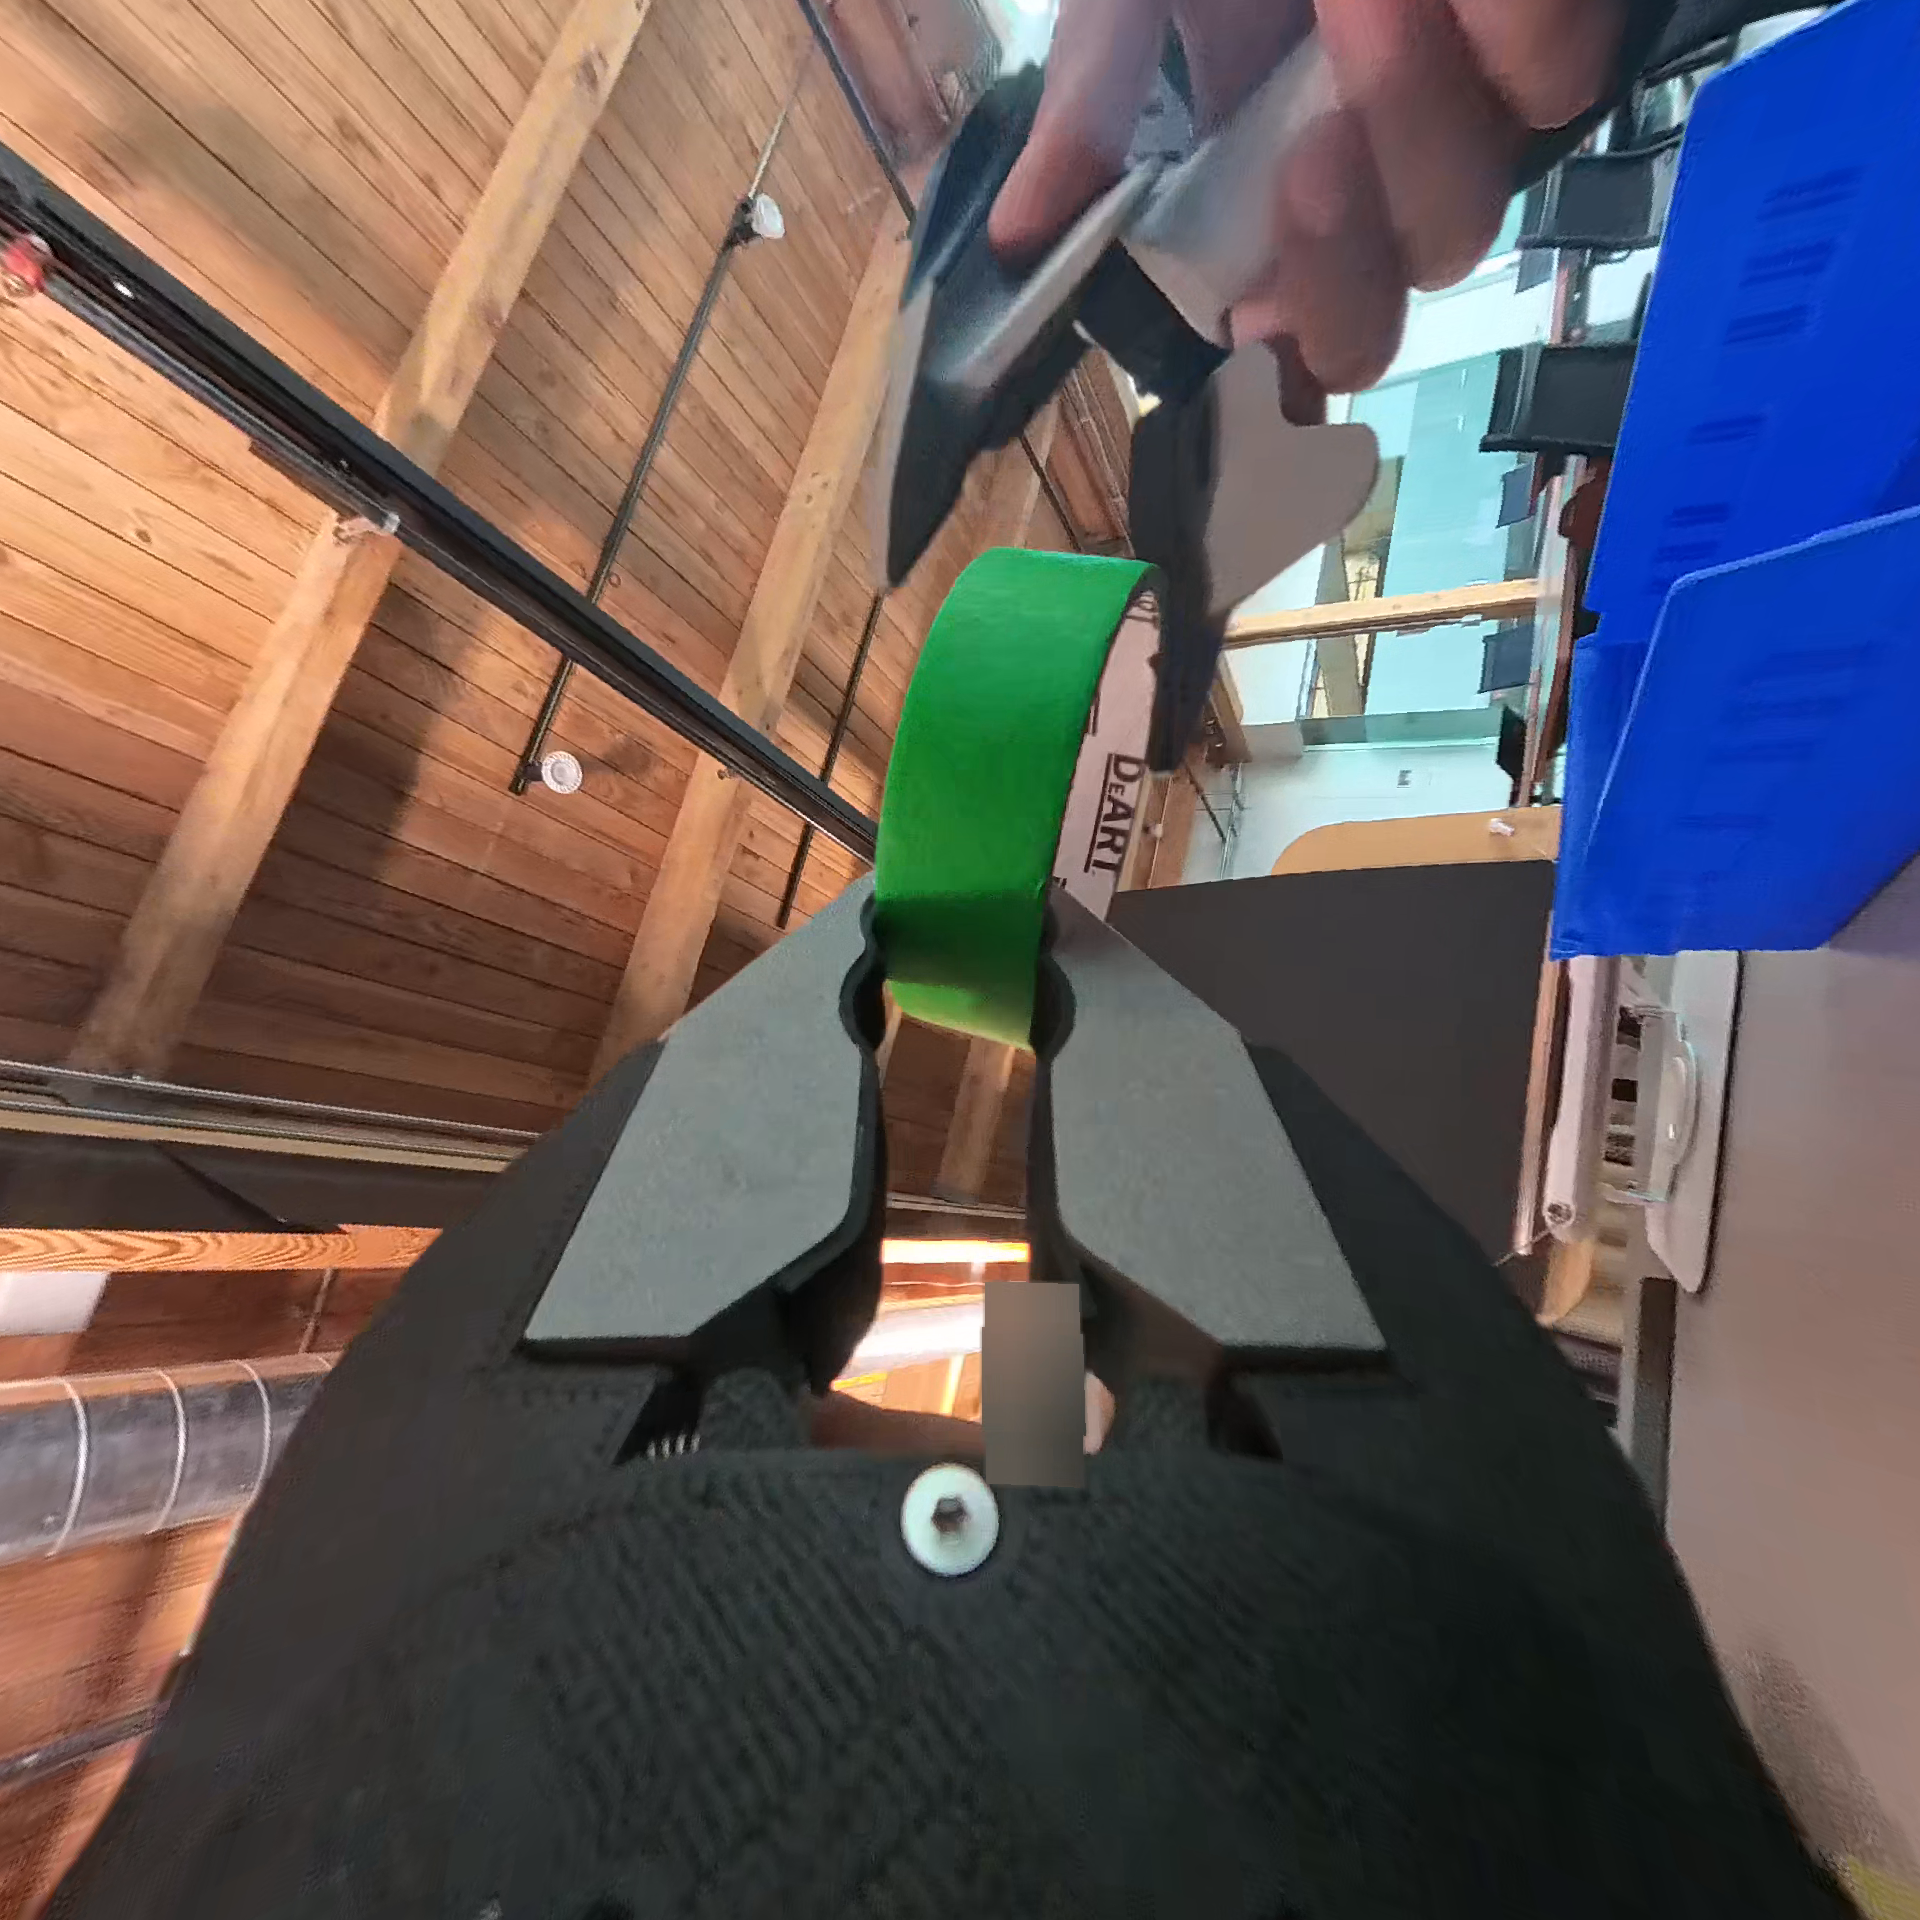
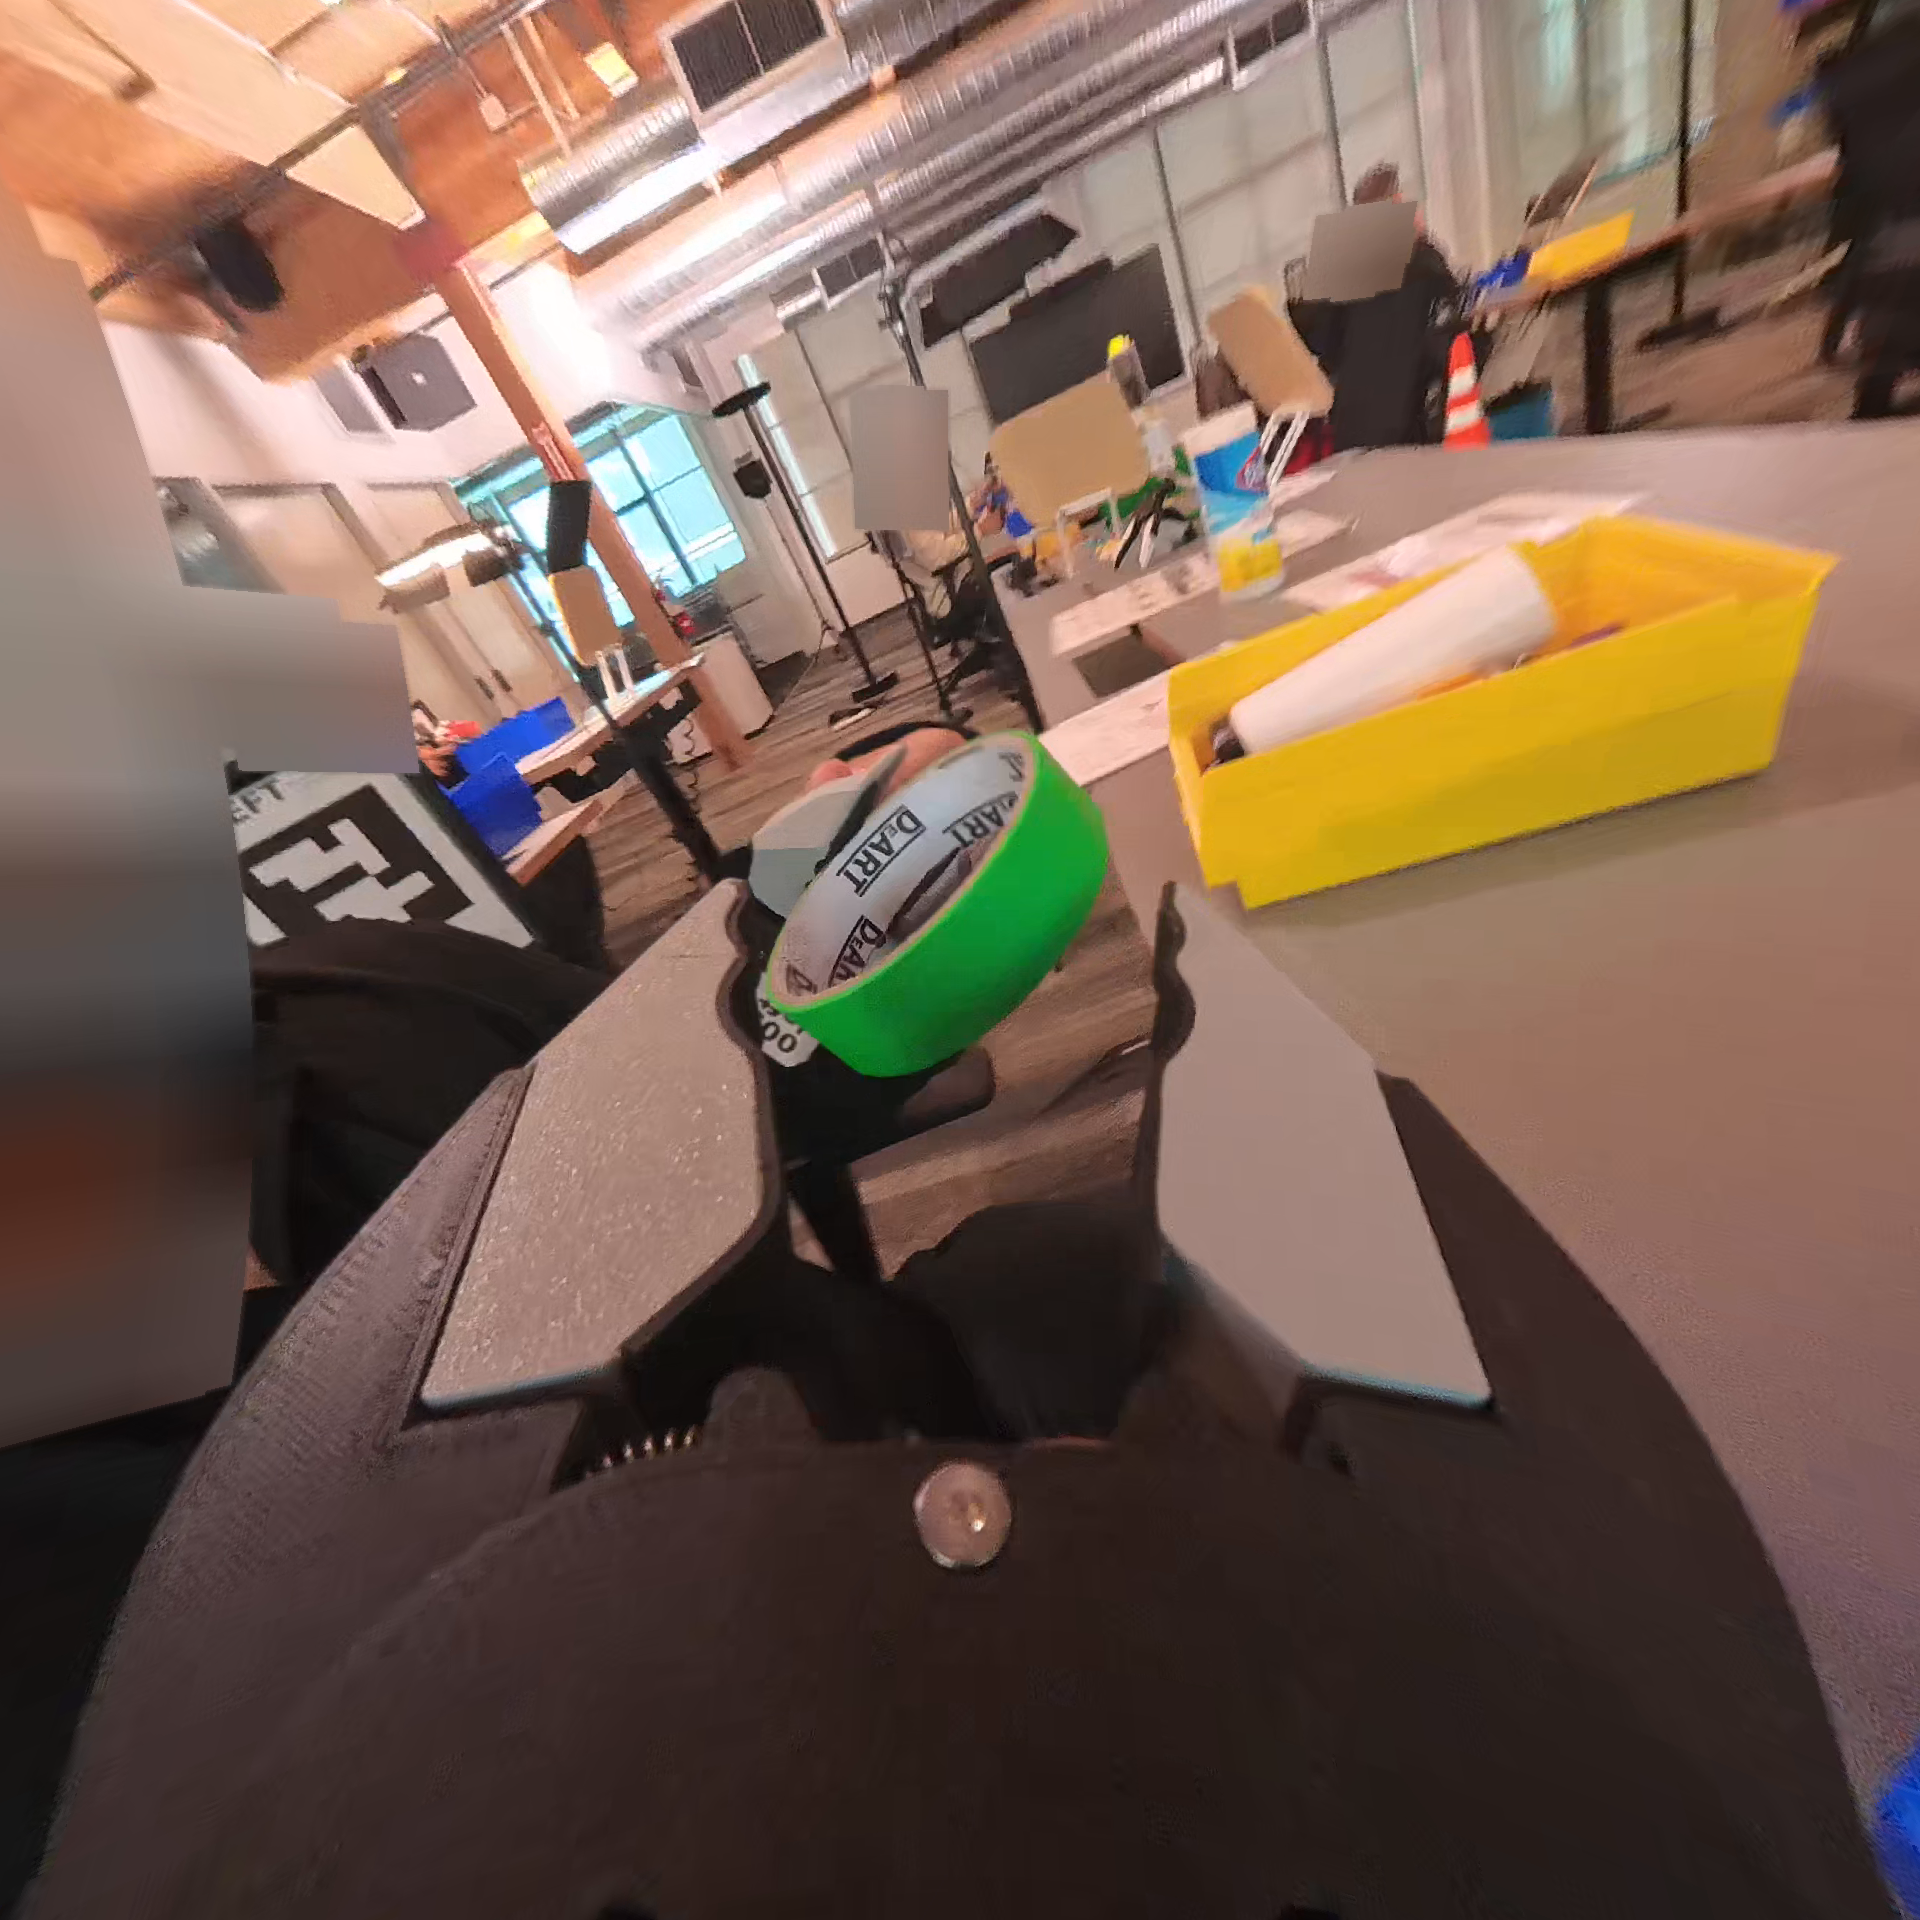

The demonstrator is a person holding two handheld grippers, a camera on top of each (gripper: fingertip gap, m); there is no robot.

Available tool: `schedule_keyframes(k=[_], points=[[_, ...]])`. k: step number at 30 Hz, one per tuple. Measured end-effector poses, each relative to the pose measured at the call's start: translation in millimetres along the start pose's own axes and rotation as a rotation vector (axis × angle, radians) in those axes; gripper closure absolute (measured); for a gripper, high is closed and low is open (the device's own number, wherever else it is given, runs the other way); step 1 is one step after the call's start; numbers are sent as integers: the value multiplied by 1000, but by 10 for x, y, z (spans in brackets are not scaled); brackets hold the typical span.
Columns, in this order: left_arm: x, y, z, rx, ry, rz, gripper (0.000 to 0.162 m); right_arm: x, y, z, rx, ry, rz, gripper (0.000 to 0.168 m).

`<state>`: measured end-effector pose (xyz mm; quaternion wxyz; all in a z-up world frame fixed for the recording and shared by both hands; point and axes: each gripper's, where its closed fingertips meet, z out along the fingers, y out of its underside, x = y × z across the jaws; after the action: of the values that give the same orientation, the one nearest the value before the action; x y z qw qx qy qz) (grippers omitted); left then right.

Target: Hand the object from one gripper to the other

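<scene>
A green tape roll with a white core is held in the air. My left gripper is shut on the roll's lower edge, with a finger pressing each flat side. My right gripper, held by a hand, comes from above, open, its fingers either side of the roll's top without touching it. In the right wrist view the roll sits between and just beyond my open right gripper. A grey finger of the left gripper shows at the roll's far upper left.
A grey table lies to the right, bearing a yellow bin with a white tube inside and a wipes canister farther back. Blue bins stand close on the left gripper's right. People and stands are far off. Some 5 cm of space lies between my two pairs of fingers.
</scene>
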<state>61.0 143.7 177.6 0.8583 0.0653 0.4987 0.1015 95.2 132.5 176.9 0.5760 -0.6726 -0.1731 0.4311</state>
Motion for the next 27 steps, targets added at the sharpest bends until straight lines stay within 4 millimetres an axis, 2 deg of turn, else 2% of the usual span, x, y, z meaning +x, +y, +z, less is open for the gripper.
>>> schedule_keyframes(k=[3, 4, 5, 7, 11, 14, 17, 19, 22, 27], points=[[14, -34, 1, 8, -9, 37, 139, -29, 168, 165, -71, -79, 98, 103], [26, -45, -4, 12, -6, 49, 139, -59, 200, 210, -83, -112, 121, 99], [24, -47, -8, 16, -11, 59, 139, -49, 207, 243, -82, -117, 133, 103], [26, -22, -11, 9, -6, 66, 139, 41, 202, 269, -67, -82, 123, 125], [115, 25, 1, -3, 20, 57, 139, 142, 227, 276, -75, -54, 130, 128], [288, 77, 22, -23, 150, -147, 130, 237, 159, 240, -37, 9, 92, 132], [313, 68, 28, -12, 263, -489, 118, 241, 125, 223, -28, 30, 68, 131], [295, 49, 8, 15, 310, -631, 114, 232, 129, 232, -37, 41, 67, 130], [267, 34, -30, 34, 332, -668, 112, 205, 151, 266, -47, 27, 93, 129], [383, 23, -83, 17, 391, -563, 109, 263, 156, 263, -34, 29, 135, 134]])
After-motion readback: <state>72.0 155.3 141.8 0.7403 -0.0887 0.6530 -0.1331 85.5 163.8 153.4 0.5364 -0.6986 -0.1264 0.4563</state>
